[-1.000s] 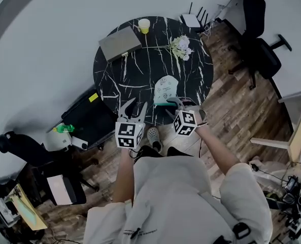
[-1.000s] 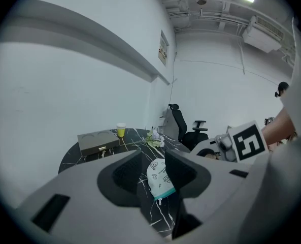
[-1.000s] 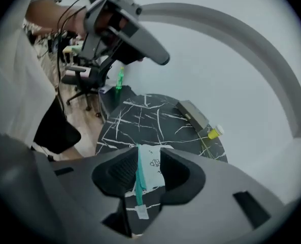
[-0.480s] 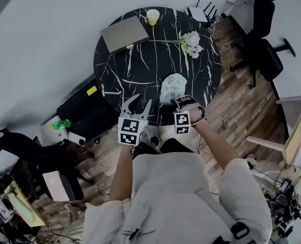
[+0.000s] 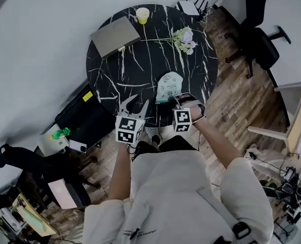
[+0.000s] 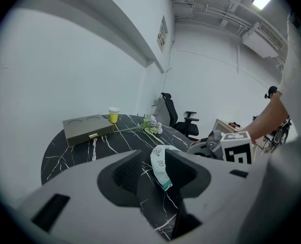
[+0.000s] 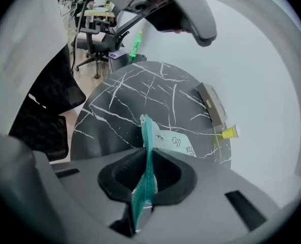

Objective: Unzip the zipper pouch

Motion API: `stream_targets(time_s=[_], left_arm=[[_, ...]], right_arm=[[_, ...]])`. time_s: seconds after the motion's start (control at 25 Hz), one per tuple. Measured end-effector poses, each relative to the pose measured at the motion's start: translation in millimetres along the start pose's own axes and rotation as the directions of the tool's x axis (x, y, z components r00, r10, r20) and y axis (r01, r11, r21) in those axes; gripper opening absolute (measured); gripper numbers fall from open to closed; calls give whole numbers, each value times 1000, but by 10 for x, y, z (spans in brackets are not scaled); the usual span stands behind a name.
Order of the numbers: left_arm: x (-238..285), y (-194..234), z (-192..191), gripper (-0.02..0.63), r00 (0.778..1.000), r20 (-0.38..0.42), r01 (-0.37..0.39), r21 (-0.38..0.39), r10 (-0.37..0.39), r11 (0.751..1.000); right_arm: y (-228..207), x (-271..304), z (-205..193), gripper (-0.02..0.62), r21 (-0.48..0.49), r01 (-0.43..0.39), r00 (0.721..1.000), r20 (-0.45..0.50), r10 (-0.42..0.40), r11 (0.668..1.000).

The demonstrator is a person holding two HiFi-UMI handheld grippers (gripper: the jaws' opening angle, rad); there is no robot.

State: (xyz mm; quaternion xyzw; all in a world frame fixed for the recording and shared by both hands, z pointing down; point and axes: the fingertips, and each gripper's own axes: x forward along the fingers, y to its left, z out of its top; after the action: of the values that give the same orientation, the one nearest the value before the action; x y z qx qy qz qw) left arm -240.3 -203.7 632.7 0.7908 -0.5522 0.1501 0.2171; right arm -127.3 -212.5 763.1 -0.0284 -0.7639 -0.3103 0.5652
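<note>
we wear a loose white short-sleeved t-shirt (image 5: 180, 187); our grey left gripper (image 5: 134, 103) and right gripper (image 5: 174, 100) bear black-and-white marker cubes (image 5: 129, 130).

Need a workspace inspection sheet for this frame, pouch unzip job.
surface: round black marble table, white veins
job's things: white zipper pouch with teal edge, near the front rim
clutter: flat grey box, yellow cup, flower bunch
tools: right tool jaws have just been closing, shut on the pouch's teal edge; left tool open, empty
cables: nothing seen on table
surroundings: black office chair, wood floor, black case beside table
</note>
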Motion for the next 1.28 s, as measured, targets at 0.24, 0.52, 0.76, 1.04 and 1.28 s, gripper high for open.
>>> stream_targets(time_s=[0.24,0.52,0.76,1.04,1.28], left_arm=[[99,-89,36,147,999,-13,40,34,-39,999],[188,-252,5,147,994,-43,106,99,-102,989],[215,-399,47,147,990,-48,140,143,-134,980],[206,-485,169,147,985,-41,171,194,-166,966],[243,-706,246,153,965,-55,261,282,-256,923]], right_arm=[[-227,-226,34,29,164,-44,996,84,31,985],[-470,-465,-15,26,317,-95,985,169,43,944],[-602,-676,-21,25,324,-102,979,201,37,941],[-711,-964,-17,25,413,-148,961,276,31,899],[-684,-1246,25,25,490,-259,914,402,47,833]])
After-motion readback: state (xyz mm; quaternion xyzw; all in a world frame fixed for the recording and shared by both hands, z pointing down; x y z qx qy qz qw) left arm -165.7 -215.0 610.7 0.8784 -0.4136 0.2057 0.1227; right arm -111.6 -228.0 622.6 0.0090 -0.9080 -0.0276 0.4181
